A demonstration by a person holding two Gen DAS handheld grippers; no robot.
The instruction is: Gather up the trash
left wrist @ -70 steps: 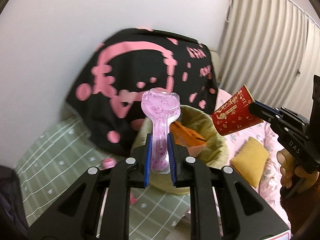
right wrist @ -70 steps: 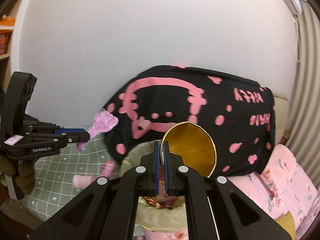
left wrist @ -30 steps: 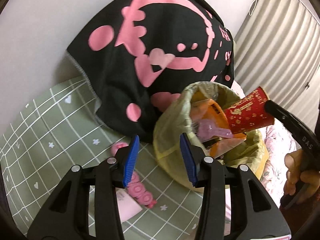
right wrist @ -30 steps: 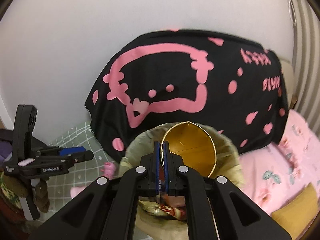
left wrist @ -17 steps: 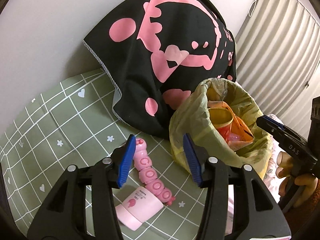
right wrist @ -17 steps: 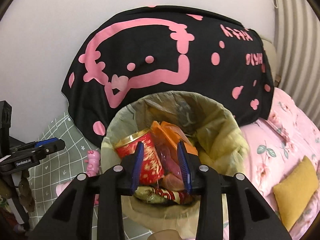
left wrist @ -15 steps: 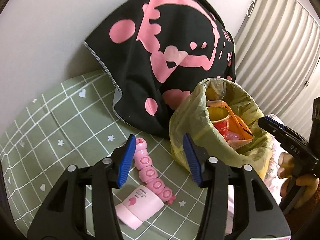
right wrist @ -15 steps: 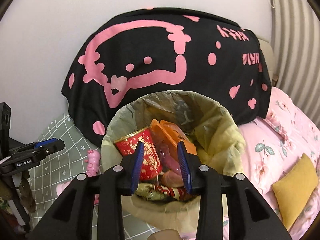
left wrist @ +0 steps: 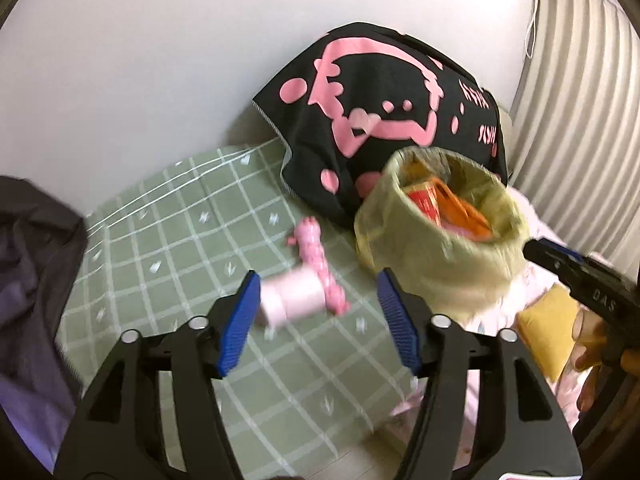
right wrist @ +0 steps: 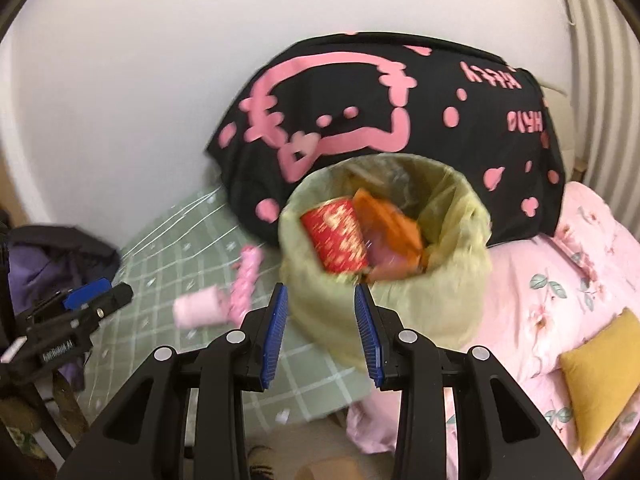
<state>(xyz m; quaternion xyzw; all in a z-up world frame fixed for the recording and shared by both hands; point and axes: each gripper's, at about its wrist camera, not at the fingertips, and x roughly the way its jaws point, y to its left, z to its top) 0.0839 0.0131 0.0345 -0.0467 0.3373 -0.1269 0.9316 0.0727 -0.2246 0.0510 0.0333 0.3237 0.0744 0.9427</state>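
While left tongs (left wrist: 318, 322) gape (just widened), pink tube (left wrist: 290, 295) beyond, right tongs (right wrist: 320, 334) apart, empty.

White letters "DAS" showed on the black right gripper (left wrist: 538, 250) body. Pink lettering on the black blanket (right wrist: 440, 120) was mirrored and blurred, unreadable. Gold characters on the red cup (right wrist: 338, 236) were smeared, and the left gripper's (right wrist: 100, 290) label too.

Green checked bed (left wrist: 168, 240): bin (left wrist: 440, 264), pink tube (left wrist: 292, 294), toy (left wrist: 316, 256)
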